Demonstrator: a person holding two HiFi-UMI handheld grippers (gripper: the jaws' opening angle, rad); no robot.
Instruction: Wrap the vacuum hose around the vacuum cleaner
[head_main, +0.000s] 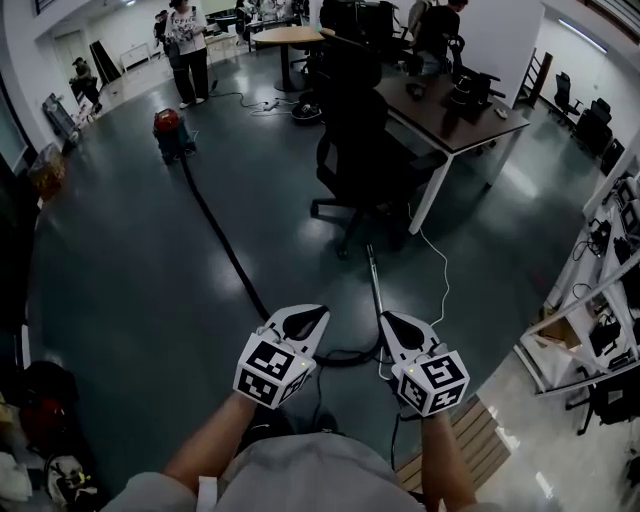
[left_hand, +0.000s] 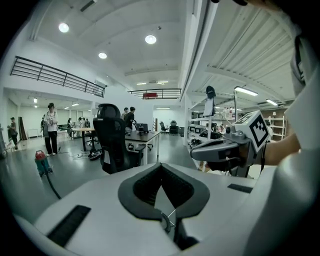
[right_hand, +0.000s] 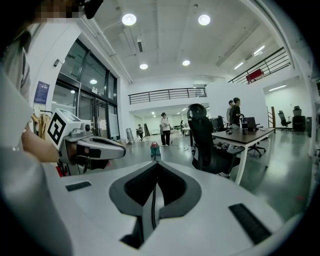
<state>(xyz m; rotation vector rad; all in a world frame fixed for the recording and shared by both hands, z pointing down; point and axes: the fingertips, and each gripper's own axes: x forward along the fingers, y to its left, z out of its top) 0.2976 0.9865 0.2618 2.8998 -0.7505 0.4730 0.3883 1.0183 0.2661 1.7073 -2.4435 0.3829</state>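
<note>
The left tongs and right tongs are white, pointed shells lined with dark grey ribbed padding at the tips. Each carries a white cube at its back end, printed with black square markers. From their own cameras the bodies look broad and smooth, with a black rectangular strip set into either side. The person wears a grey short-sleeved top.

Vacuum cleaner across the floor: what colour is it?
The vacuum cleaner is red on top, darker bluish below; best seen in the head view.
</note>
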